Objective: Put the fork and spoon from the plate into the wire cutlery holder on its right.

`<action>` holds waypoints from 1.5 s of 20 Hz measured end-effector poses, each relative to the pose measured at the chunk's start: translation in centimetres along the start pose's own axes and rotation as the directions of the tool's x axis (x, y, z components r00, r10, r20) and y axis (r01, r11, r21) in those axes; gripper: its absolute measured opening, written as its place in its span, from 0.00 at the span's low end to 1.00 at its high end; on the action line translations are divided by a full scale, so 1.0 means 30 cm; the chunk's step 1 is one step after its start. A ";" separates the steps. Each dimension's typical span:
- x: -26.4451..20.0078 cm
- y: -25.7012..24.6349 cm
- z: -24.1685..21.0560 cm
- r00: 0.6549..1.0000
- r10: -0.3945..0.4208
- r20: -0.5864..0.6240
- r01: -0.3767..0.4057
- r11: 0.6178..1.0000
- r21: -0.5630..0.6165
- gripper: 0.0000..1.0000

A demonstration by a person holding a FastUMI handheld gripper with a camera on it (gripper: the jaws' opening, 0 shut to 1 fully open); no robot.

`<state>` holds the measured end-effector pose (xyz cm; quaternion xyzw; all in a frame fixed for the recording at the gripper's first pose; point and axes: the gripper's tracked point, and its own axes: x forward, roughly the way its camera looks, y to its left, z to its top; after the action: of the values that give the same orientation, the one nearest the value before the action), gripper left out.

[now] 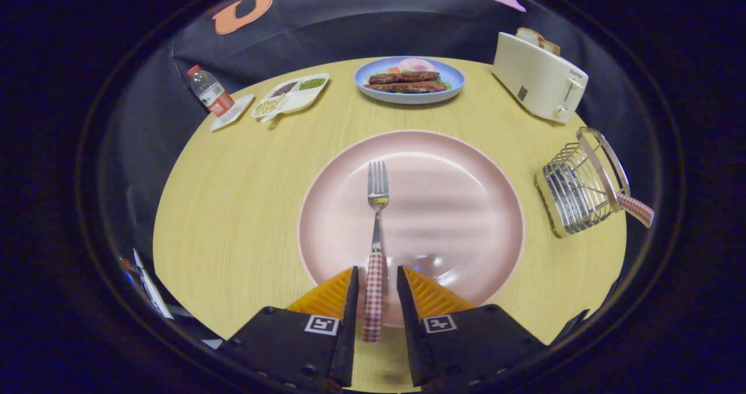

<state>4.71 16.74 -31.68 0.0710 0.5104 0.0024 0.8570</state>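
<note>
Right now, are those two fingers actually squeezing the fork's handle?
Apart. The gripper view shows the fork handle lying between the fingers, with a strip of table and plate visible on each side of it.

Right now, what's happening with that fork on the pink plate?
A handheld two-finger gripper has its fingers on either side of the checked handle of a metal fork, with gaps showing, so it is not clamped. The fork lies on the round pink plate. The wire cutlery holder, to the plate's right, already holds another checked-handled utensil.
</note>
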 end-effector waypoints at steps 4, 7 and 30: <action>0.027 -0.031 -0.018 1.000 -0.028 -0.010 0.027 0.999 -0.019 0.04; -0.006 -0.060 -0.004 0.999 -0.041 -0.014 0.040 0.998 -0.041 0.04; -0.563 -0.688 0.255 0.907 -0.039 -0.419 0.042 0.999 -0.001 0.04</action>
<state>1.90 -5.89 -15.90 0.0617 0.6836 -0.0022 0.7272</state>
